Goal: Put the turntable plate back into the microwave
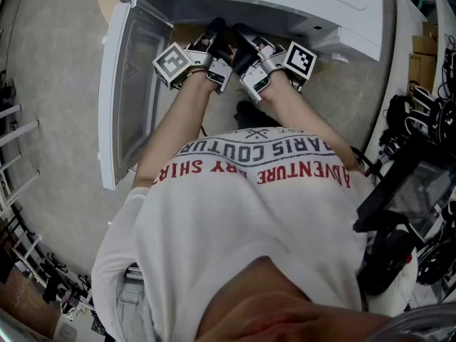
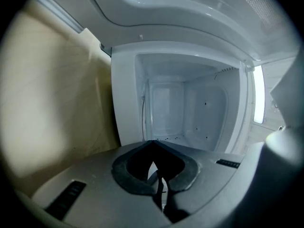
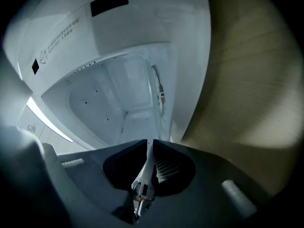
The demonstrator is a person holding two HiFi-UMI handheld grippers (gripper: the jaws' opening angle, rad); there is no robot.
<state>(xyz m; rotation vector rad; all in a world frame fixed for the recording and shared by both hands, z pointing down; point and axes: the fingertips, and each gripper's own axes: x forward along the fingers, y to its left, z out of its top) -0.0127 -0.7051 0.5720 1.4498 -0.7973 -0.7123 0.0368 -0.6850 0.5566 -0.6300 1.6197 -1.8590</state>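
Note:
A white microwave (image 1: 285,6) stands with its door (image 1: 132,98) swung open to the left. Both grippers are at its opening, close together. My left gripper (image 1: 214,38) has its jaws pressed together with nothing between them. Next to it on the right, my right gripper (image 1: 244,48) is also shut and empty. In the left gripper view the left gripper (image 2: 153,145) points into the bare white cavity (image 2: 190,108). The right gripper (image 3: 149,144) faces the same cavity (image 3: 114,99). I cannot make out the turntable plate in any view.
A beige wooden surface flanks the microwave (image 2: 52,94) (image 3: 247,80). Grey floor (image 1: 50,84) lies to the left of the door. Racks with cables and gear (image 1: 427,112) stand at the right. The person's white shirt (image 1: 249,212) fills the lower head view.

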